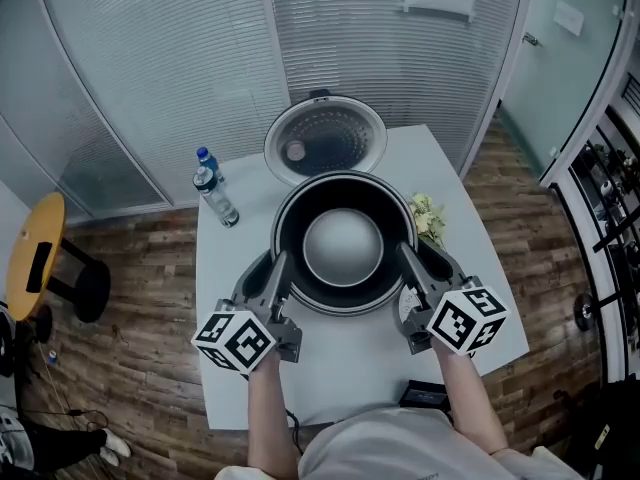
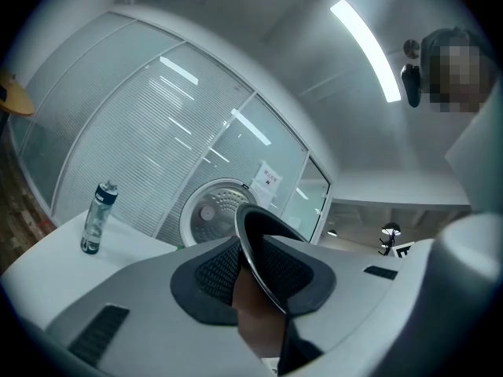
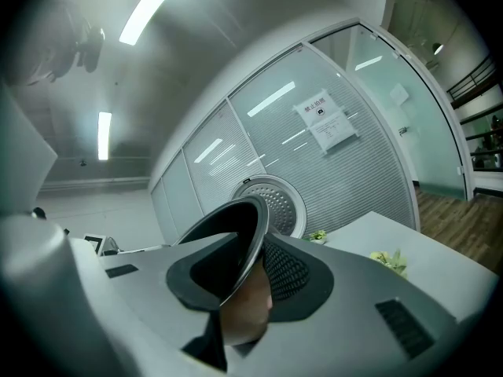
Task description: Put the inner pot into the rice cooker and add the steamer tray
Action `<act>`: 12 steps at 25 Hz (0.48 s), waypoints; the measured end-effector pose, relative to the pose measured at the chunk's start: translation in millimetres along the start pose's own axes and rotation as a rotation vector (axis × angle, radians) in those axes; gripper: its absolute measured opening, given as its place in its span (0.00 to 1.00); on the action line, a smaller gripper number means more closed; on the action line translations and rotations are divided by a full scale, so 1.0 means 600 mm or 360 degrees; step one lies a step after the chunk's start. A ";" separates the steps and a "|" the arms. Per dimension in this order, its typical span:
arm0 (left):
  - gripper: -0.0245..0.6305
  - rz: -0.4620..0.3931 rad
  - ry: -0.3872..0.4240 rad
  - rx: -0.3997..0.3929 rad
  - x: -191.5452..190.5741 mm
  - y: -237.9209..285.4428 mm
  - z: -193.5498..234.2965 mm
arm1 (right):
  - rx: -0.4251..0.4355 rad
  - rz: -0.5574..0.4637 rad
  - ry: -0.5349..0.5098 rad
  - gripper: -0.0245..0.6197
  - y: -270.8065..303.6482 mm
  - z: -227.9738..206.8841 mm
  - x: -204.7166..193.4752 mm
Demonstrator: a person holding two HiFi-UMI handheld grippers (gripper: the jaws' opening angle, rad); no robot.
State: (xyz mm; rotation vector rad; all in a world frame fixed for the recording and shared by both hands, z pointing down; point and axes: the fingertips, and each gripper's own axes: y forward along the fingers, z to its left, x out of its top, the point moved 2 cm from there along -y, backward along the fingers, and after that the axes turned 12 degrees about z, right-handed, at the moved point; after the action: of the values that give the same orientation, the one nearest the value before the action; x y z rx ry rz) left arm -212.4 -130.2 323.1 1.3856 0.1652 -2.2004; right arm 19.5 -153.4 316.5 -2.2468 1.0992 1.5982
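Inner pot (image 1: 342, 246): rim pinched by left gripper (image 1: 281, 265) fingers at 9 o'clock, right gripper (image 1: 405, 255) fingers at 3 o'clock. Water bottle (image 1: 213, 190), tabletop (image 1: 350, 368), 10 o'clock.

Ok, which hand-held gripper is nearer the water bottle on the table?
Left. The left hand-held gripper clamps the inner pot rim on the side facing the water bottle; the right hand-held gripper clamps the opposite rim, with the pot between it and the bottle.
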 end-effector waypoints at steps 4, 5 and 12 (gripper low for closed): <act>0.17 -0.0005 -0.0008 0.0010 0.009 0.013 0.009 | 0.0014 -0.0008 0.0011 0.21 0.016 -0.008 0.009; 0.17 -0.0004 -0.0005 0.0011 0.011 0.018 0.010 | 0.0015 -0.0007 0.0009 0.21 0.019 -0.012 0.012; 0.17 0.0010 0.0008 0.0016 0.021 0.049 0.015 | 0.0018 -0.0006 0.0033 0.21 0.039 -0.037 0.022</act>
State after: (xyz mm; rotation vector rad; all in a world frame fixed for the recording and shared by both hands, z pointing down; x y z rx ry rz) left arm -209.4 -163.0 321.7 1.3954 0.1519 -2.1958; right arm 23.1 -187.6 320.4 -2.2617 1.1062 1.5666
